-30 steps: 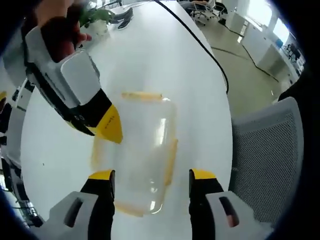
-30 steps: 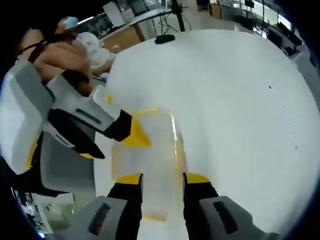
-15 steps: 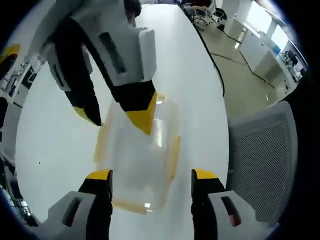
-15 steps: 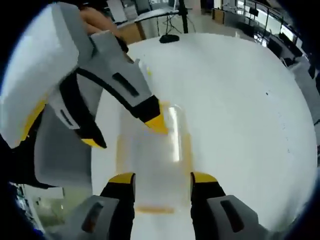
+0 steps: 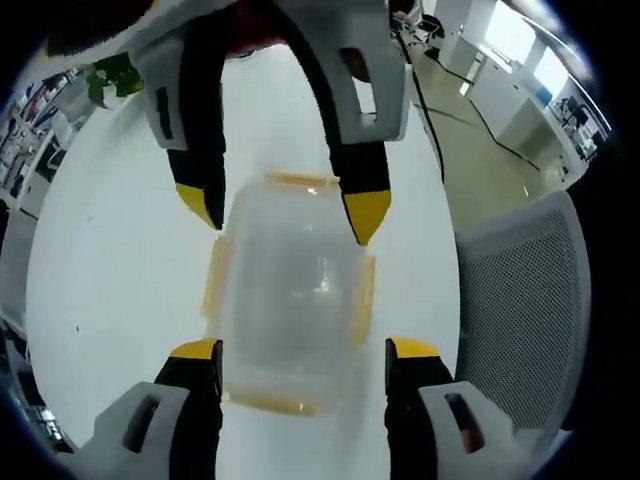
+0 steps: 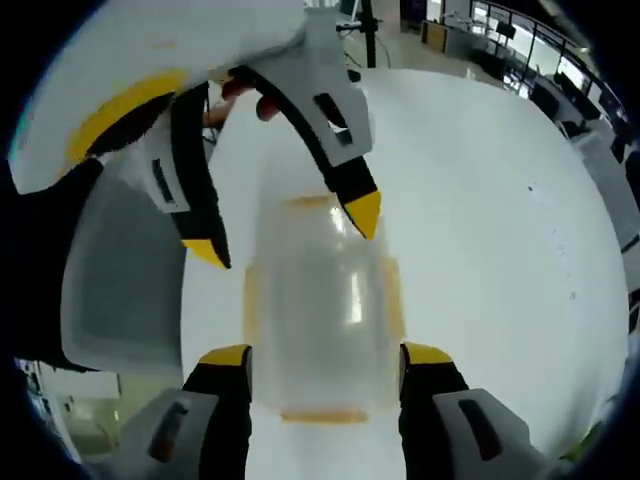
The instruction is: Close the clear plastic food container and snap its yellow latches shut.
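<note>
Low in the left gripper view, the left gripper (image 5: pixel 302 350) stands wide open, its jaws flanking the near end of the clear container (image 5: pixel 292 295), gripping nothing. Mid-frame, the container rests on the white table (image 5: pixel 110 270), yellow latches (image 5: pixel 362 300) along its sides. Above it, the right gripper (image 5: pixel 290 215) straddles the far end, equally spread; a grey mesh chair (image 5: pixel 520 320) stands at right.

Bottom of the right gripper view, the same container (image 6: pixel 325 320) lies between that gripper's parted jaws.

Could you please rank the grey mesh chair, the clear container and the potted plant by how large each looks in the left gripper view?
1. Grey mesh chair, cut off at the view's edge.
2. Clear container; it lies nearer the camera, so its rank against the chair is unsure.
3. Potted plant, far off, plainly smallest.
</note>
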A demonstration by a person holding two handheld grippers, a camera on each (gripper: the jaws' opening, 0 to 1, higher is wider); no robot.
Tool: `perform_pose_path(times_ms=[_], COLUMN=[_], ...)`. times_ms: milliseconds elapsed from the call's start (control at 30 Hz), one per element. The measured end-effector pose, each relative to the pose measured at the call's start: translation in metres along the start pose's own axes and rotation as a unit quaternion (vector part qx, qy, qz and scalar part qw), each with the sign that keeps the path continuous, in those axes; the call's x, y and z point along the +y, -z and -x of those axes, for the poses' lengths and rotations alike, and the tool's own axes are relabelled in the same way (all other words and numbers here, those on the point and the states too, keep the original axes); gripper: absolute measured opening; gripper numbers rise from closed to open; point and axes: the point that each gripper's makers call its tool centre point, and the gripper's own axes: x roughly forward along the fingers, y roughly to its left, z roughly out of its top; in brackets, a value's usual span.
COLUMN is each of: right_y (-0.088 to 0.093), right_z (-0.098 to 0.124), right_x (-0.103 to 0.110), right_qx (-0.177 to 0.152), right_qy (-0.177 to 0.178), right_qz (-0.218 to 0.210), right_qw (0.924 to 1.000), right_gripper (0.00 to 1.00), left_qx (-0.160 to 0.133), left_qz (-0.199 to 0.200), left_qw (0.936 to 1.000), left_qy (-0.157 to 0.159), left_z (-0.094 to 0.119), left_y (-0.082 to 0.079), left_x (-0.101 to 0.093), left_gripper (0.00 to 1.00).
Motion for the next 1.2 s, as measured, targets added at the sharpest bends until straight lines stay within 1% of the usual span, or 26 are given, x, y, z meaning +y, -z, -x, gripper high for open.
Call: perform_pose_path(times_ms=[67, 133, 167, 333, 467, 533, 700, 767, 833, 967, 1200], right_y=[0.001, 0.004, 0.005, 0.005, 0.01, 0.011, 0.012, 0.014, 0.017, 0.018, 0.02], right_z=[-0.001, -0.002, -0.003, -0.006, -0.012, -0.013, -0.016, -0.018, -0.02, -0.024, -0.025], right_x=[0.001, 0.0, 0.0, 0.003, 0.004, 0.004, 0.001, 0.001, 0.0, -0.001, 0.0], right_qx=[-0.001, 0.004, 0.006, 0.003, 0.015, 0.016, 0.015, 0.017, 0.022, 0.016, 0.016], right_qy=[0.003, 0.011, 0.015, 0.019, 0.024, 0.023, 0.027, 0.03, 0.035, 0.035, 0.035], right_qz=[0.001, 0.006, 0.009, 0.012, 0.029, 0.03, 0.032, 0.039, 0.044, 0.038, 0.046], right_qw=[1.0, 0.9999, 0.9998, 0.9997, 0.9992, 0.9991, 0.999, 0.9986, 0.9982, 0.9985, 0.9982], right_gripper=[0.62, 0.67, 0.68, 0.72, 0.74, 0.74, 0.74, 0.73, 0.72, 0.74, 0.75], left_qx=[0.0, 0.002, 0.008, 0.019, 0.026, 0.034, 0.042, 0.045, 0.05, 0.053, 0.054], left_qz=[-0.004, -0.015, -0.023, -0.031, -0.046, -0.059, -0.065, -0.061, -0.067, -0.07, -0.074], left_qw=[1.0, 0.9999, 0.9997, 0.9993, 0.9986, 0.9977, 0.997, 0.9971, 0.9964, 0.996, 0.9958], left_qy=[0.0, 0.002, 0.003, 0.002, -0.001, -0.003, -0.007, -0.011, -0.014, -0.016, -0.013], left_z=[-0.001, -0.003, -0.005, -0.01, -0.014, -0.017, -0.024, -0.025, -0.027, -0.031, -0.033], left_y=[0.002, 0.005, 0.008, 0.014, 0.016, 0.019, 0.022, 0.024, 0.026, 0.026, 0.026], left_x=[0.003, 0.004, 0.005, 0.004, 0.002, 0.003, 0.005, 0.006, 0.007, 0.008, 0.01], left_gripper=[0.7, 0.71, 0.72, 0.78, 0.81, 0.84, 0.82, 0.81, 0.81, 0.82, 0.81])
